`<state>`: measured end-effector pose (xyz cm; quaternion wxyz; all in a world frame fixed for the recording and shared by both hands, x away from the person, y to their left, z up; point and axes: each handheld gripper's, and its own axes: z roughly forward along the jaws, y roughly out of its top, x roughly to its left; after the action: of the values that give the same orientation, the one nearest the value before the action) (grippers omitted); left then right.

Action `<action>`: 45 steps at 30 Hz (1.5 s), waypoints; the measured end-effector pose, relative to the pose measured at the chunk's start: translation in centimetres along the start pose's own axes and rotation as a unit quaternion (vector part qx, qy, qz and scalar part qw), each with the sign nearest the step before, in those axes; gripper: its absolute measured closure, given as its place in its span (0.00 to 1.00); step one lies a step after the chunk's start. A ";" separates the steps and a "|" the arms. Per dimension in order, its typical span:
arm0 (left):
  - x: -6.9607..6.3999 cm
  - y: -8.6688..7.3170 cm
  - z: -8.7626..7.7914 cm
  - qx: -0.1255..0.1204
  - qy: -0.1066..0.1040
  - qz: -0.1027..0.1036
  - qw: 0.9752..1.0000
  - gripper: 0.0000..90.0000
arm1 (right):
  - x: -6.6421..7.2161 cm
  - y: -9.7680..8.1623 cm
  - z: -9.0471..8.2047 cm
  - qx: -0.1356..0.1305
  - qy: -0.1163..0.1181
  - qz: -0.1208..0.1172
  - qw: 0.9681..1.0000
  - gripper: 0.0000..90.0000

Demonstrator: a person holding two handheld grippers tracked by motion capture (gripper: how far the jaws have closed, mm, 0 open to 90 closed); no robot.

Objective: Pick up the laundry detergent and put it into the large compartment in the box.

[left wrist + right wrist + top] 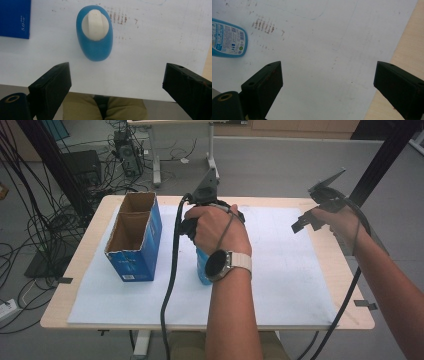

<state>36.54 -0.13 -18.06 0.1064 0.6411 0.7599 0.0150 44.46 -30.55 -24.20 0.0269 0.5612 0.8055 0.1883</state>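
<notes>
A blue bottle (95, 42) with a white cap stands upright on the white paper sheet (290, 270). In the high view the bottle (202, 268) is mostly hidden under the person's left hand. My left gripper (116, 75) points straight down above it, jaws open wide, with the bottle beyond the tips and nothing between them. An open-topped blue cardboard box (132, 237) stands to the bottle's left. My right gripper (305, 222) hovers over the sheet's far right corner, open and empty. The bottle's label (227, 38) is at the left edge of the right gripper view.
The wooden table (350, 275) carries the sheet, with a bare strip along its right side. The box's corner (13, 17) lies at the top left of the left gripper view. Cables and dark equipment (80, 167) crowd the floor at the back left.
</notes>
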 end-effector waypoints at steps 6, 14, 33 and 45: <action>0.1 0.1 -0.1 -0.001 -0.001 -0.001 1.000 0.09 | 0.0 0.0 -0.1 -0.001 -0.001 0.002 1.000 0.10; 0.2 0.2 -0.2 -0.006 -0.001 -0.003 1.000 0.09 | 0.0 0.1 -0.1 0.000 -0.002 0.002 1.000 0.10; 1.0 0.9 0.6 -0.029 -0.002 -0.011 1.000 0.09 | 0.1 0.3 0.2 0.003 -0.003 -0.001 1.000 0.10; 1.1 1.8 1.9 -0.045 0.003 -0.011 0.999 0.09 | -0.1 0.6 0.7 0.007 -0.004 -0.002 1.000 0.10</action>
<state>38.45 1.05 -19.77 0.1324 0.6274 0.7658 0.0499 45.17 -30.28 -24.65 0.0263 0.5603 0.8079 0.1805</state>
